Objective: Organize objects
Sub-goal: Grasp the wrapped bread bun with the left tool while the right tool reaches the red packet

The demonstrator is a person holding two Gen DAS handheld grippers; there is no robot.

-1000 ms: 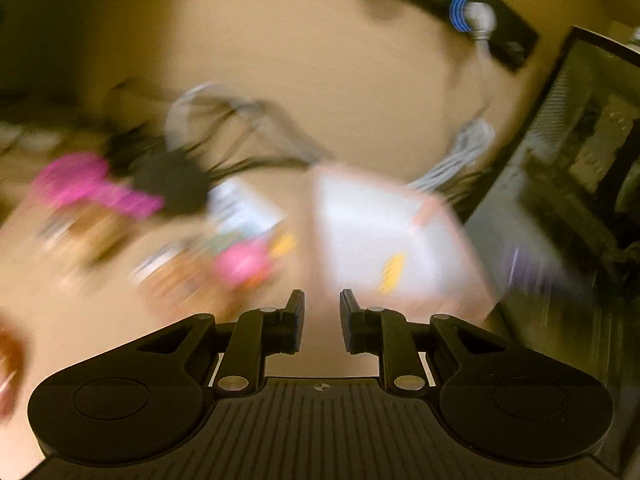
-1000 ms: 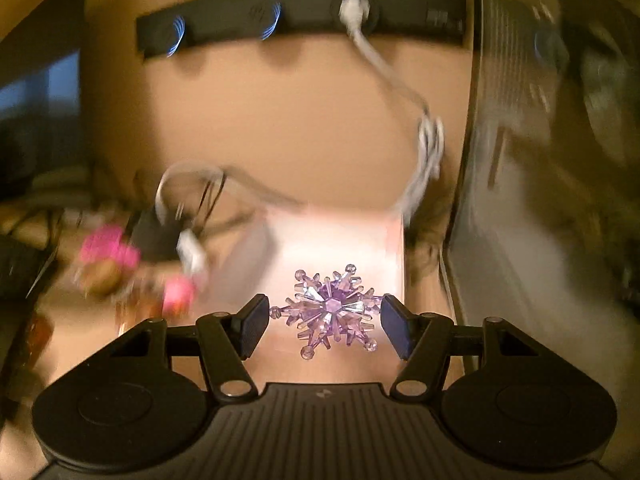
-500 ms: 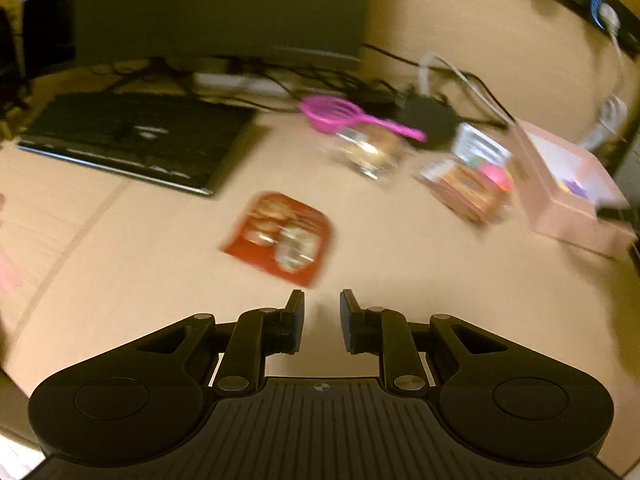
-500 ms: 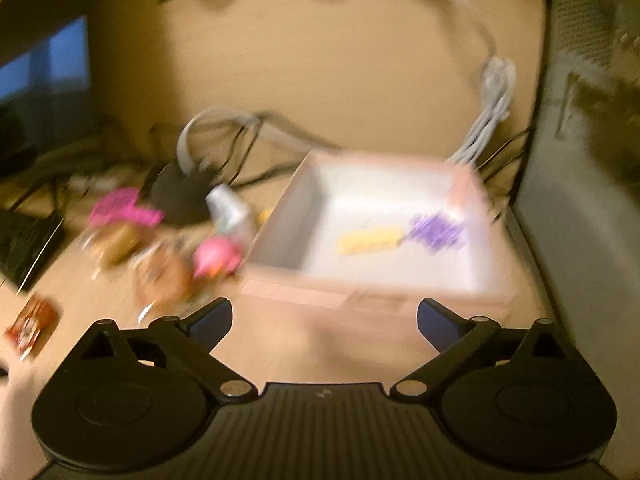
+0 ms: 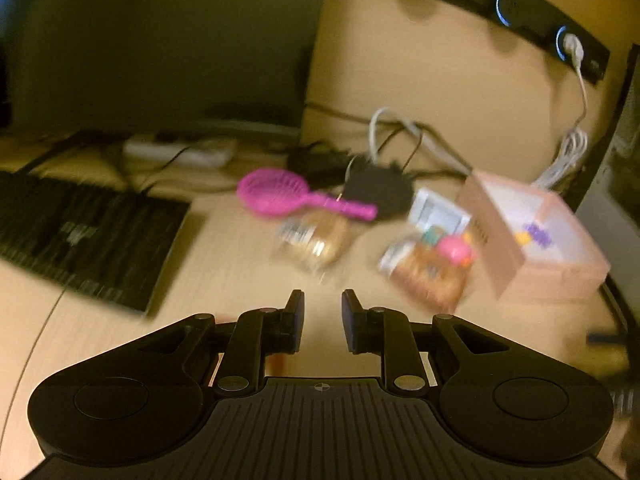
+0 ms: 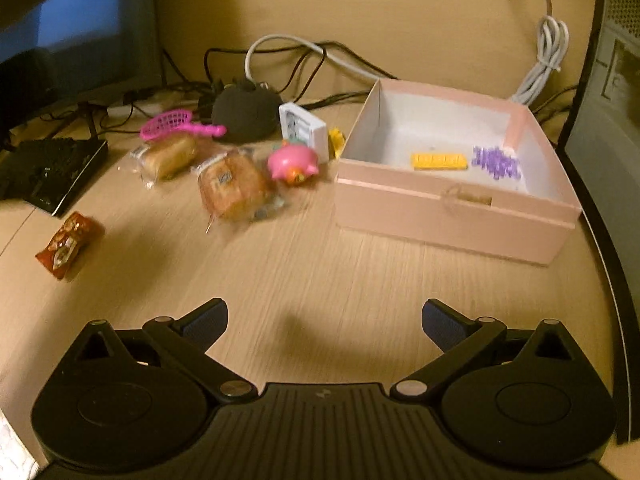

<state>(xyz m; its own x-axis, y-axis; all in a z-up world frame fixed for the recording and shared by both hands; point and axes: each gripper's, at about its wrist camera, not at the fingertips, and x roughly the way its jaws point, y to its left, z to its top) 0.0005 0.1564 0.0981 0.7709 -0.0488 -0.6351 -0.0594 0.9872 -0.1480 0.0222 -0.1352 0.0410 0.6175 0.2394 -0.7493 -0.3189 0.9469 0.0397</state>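
A pink open box [image 6: 452, 208] stands on the wooden desk at the right; it also shows in the left wrist view [image 5: 556, 276]. Inside lie a yellow block [image 6: 439, 161] and a purple snowflake [image 6: 496, 164]. Left of the box are a pink pig toy [image 6: 293, 165], two wrapped buns [image 6: 234, 186] [image 6: 168, 156], a pink brush [image 6: 180, 127], a white square item [image 6: 302, 128] and a red snack packet [image 6: 68, 244]. My right gripper [image 6: 323, 320] is wide open and empty, above the desk in front of the box. My left gripper [image 5: 322, 316] is nearly closed and empty, facing the buns [image 5: 316, 240].
A black keyboard [image 5: 80, 240] lies at the left under a dark monitor [image 5: 160, 40]. A black round device [image 6: 244, 110] and cables [image 6: 304, 52] sit at the back. A dark computer case [image 6: 608, 120] stands right of the box.
My right gripper let go of the purple snowflake into the box, opened wide and pulled back. My left gripper swung left, then back toward the buns, staying nearly closed.
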